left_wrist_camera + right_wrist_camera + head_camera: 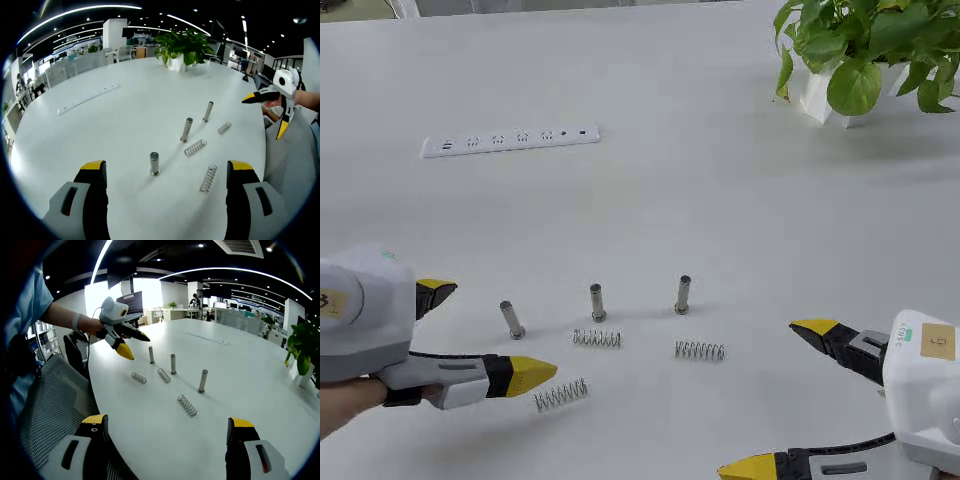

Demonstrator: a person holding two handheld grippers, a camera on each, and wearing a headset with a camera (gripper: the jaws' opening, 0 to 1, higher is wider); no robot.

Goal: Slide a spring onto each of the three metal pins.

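Low on the white table (pixel 720 200) in the head view, three metal pins upright in a row running 9 to 3, long axes vertical, flanged ends down: left pin (pixel 511 320), middle pin (pixel 597 301), right pin (pixel 683 294). Toward 6 of them, three springs flat on the surface, none on a pin: left spring (pixel 561 394) lying 8 to 2, middle spring (pixel 597 338) and right spring (pixel 699 350) lying 9 to 3. At 8, left gripper (pixel 498 330), jaws spread wide and empty, pointing to 3. At 4, right gripper (pixel 763 397), jaws likewise apart and empty, pointing to 9. At 11 a power strip (pixel 510 139); at 1 a potted plant (pixel 870 45). In the left gripper view, own jaws parted at 6, left pin (pixel 154 163) just ahead between them, the other two receding toward 2, right gripper (pixel 263 117) at 3. In the right gripper view, own jaws wide at 6, holding nothing; pins upright near centre, springs flat beside them, left gripper (pixel 136 347) at 10.
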